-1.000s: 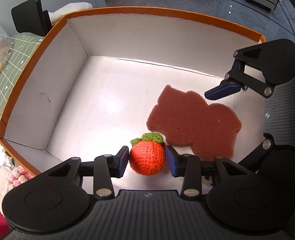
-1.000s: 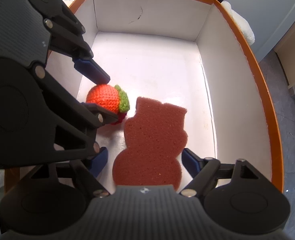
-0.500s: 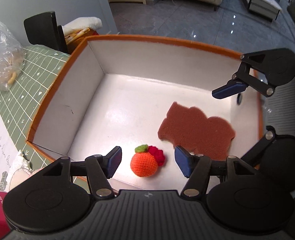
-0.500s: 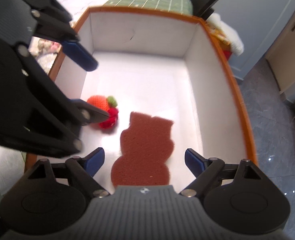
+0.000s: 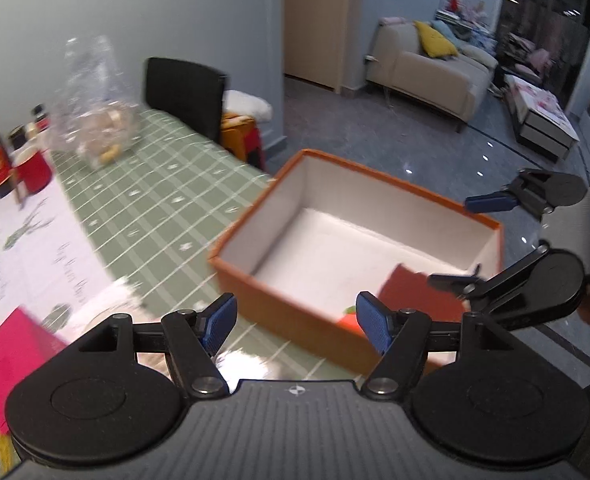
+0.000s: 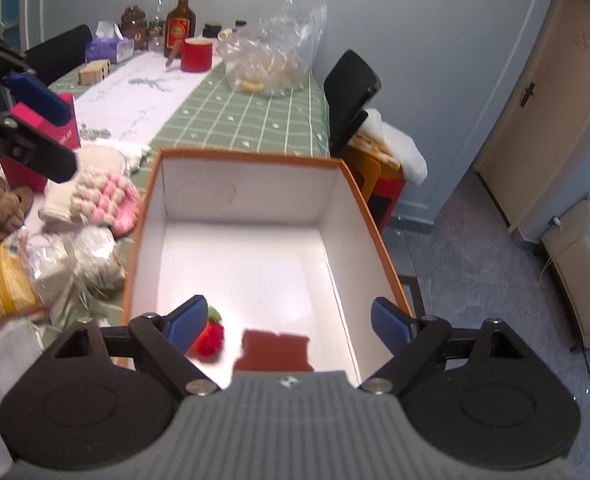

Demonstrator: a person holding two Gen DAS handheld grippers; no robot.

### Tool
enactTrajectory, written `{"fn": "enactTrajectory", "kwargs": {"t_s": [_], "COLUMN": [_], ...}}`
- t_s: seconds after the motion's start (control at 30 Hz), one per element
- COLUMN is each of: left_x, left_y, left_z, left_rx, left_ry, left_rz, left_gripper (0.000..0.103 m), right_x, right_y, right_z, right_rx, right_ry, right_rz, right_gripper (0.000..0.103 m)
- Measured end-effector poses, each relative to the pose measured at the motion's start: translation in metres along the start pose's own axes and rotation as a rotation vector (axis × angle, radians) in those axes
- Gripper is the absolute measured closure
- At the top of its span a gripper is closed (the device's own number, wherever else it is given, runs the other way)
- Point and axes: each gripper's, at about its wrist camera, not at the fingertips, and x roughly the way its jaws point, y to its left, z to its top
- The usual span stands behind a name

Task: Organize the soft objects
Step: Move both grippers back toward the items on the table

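Both my grippers are empty right now: left gripper (image 5: 295, 318) jaws opening with nothing between them, right gripper (image 6: 289, 324) spread wide. Crochet fruit (image 6: 209, 338) and sponge (image 6: 275, 354) sit in the box (image 6: 251, 156) around 6 o'clock, already sorted I'd say.

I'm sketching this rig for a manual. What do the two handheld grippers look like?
The left gripper and right gripper look identical: a grey ribbed body with a small round mark, two black round discs, black linkage arms with silver pins, and blue ribbed pads on the jaws. No cables or sleeves are visible.
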Motion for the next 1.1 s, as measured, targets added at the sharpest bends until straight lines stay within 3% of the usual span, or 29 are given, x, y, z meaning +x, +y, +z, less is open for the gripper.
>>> {"fn": "enactTrajectory", "kwargs": {"t_s": [0.27,0.53,0.77,1.1], "left_x": [-0.022,-0.039,-0.045,-0.028], "left_y": [0.094,0.163,0.191,0.202], "left_z": [-0.074,-0.150,-0.213,-0.246], "left_rx": [-0.192,-0.364,-0.443,-0.424], "left_ry": [0.045,0.084,0.106,0.169], "left_rz": [0.123,0.221,0.240,0.291], "left_gripper": [0.023,0.023,0.023,0.023], "right_x": [0.002,0.016,0.033,0.052], "right_y": [0.067,0.131,0.168,0.201], "right_z": [0.029,0.050,0.056,0.054], "right_rx": [-0.108,-0.212,-0.282,-0.350], "right_ry": [-0.032,-0.026,0.004,0.043], "right_rz": [0.045,0.092,0.116,0.129], "right_gripper": [0.016,0.016,0.016,0.016]}}
